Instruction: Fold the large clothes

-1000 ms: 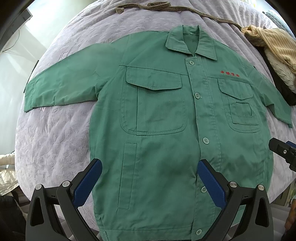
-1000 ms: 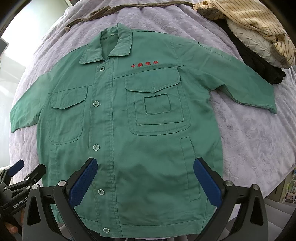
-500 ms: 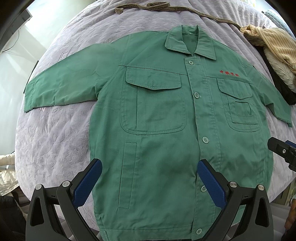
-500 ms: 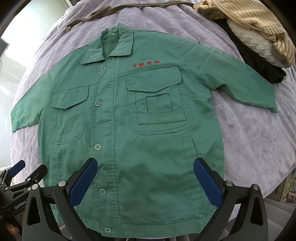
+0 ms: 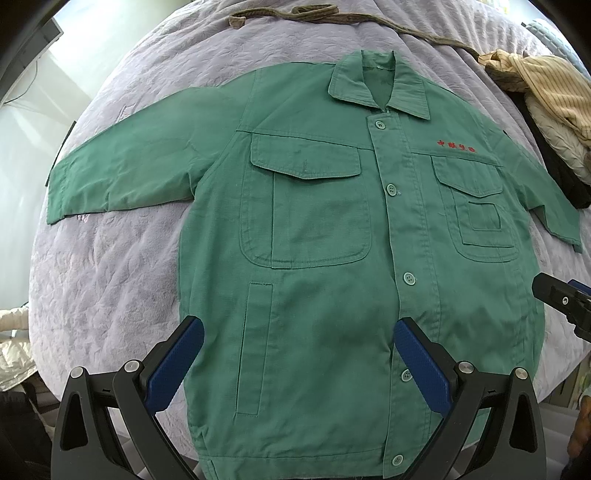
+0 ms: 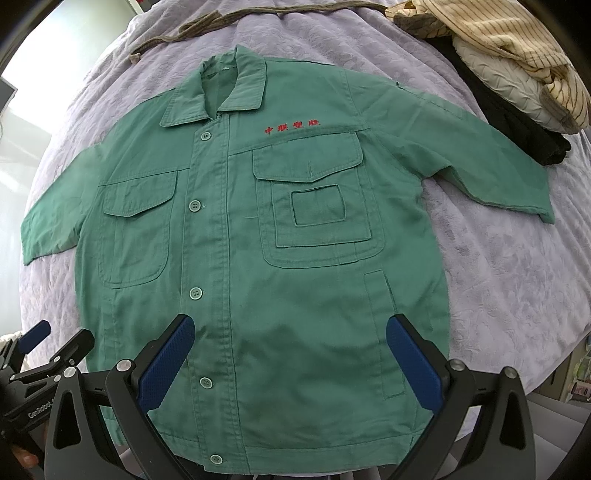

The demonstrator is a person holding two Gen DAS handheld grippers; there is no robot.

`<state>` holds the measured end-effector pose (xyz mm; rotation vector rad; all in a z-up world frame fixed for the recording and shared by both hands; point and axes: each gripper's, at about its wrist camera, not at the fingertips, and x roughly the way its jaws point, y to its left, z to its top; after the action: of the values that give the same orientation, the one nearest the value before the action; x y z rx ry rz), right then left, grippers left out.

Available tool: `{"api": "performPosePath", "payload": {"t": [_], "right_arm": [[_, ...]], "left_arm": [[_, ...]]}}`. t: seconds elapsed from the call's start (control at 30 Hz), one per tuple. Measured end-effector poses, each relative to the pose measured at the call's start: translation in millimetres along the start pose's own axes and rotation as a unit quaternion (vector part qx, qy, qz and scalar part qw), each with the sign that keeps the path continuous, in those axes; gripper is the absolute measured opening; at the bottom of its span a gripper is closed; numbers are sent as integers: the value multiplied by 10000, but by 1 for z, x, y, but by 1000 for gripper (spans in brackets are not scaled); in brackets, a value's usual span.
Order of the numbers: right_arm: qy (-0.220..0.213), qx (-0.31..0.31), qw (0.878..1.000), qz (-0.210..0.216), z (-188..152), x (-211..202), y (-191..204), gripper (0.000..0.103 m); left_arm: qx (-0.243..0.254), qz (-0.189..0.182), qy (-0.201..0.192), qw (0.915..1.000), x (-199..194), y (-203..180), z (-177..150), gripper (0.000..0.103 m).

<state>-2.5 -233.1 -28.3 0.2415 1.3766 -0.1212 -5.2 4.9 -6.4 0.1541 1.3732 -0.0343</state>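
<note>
Hovering wide apart: left gripper (image 5: 297, 363), right gripper (image 6: 290, 360) at frame bottom.
Green jacket (image 5: 332, 258) ran hem-to-collar straight up-frame; each gripper probably nearer its own sleeve.

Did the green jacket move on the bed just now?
No. The green jacket still lies flat, its collar just as far from the brown strap on the purple bedspread; only the cameras shifted slightly.
</note>
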Motion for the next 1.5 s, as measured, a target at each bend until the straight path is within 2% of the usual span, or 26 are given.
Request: {"api": "performPosePath", "payload": {"t": [0.17, 0.23, 0.37, 0.43, 0.63, 0.73, 0.83, 0.9, 1.0, 1.1, 1.17, 1.27, 1.33, 1.5], "right_arm": [[21, 108, 9997, 226, 1, 5, 3, 103], [25, 123, 9995, 307, 2, 8, 6, 103], [87, 144, 9987, 485, 1, 21, 18, 103], [117, 187, 9976, 657, 0, 29, 25, 103], [6, 84, 9863, 1648, -12, 49, 64, 103], [366, -193, 9778, 2052, -14, 69, 96, 103], [546, -496, 9774, 1982, -18, 88, 131, 103], [574, -593, 9737, 2124, -20, 96, 148, 103], [593, -693, 9693, 2285, -23, 107, 166, 103], [624, -771, 9670, 2346, -24, 117, 182, 103], [627, -785, 9666, 2357, -23, 118, 190, 103], [565, -796, 9656, 2410, -22, 115, 201, 103], [567, -817, 9653, 2414, -16, 119, 204, 103], [550, -907, 9644, 2423, -17, 112, 215, 103]], "left_arm": [[-58, -95, -48, 9999, 2, 4, 1, 103], [-148, -387, -96, 9991, 6, 8, 1, 103], [-324, -540, -131, 9979, 11, 23, 3, 103], [-398, -574, -338, 9970, 14, 33, 4, 103], [-870, -793, -640, 9910, 30, 90, 14, 103], [-1117, -896, -685, 9873, 43, 123, 21, 103], [-1535, -1022, -869, 9790, 57, 167, 29, 103], [-1918, -1180, -1097, 9681, 71, 206, 38, 103], [-2479, -1208, -1359, 9516, 92, 262, 46, 103], [-2960, -1348, -1449, 9345, 123, 315, 54, 103], [-3124, -1402, -1480, 9278, 142, 343, 57, 103], [-3346, -1581, -1379, 9187, 169, 366, 65, 103], [-3486, -1661, -1416, 9115, 176, 365, 75, 103], [-3314, -1734, -2016, 9052, 161, 370, 100, 103]]}}
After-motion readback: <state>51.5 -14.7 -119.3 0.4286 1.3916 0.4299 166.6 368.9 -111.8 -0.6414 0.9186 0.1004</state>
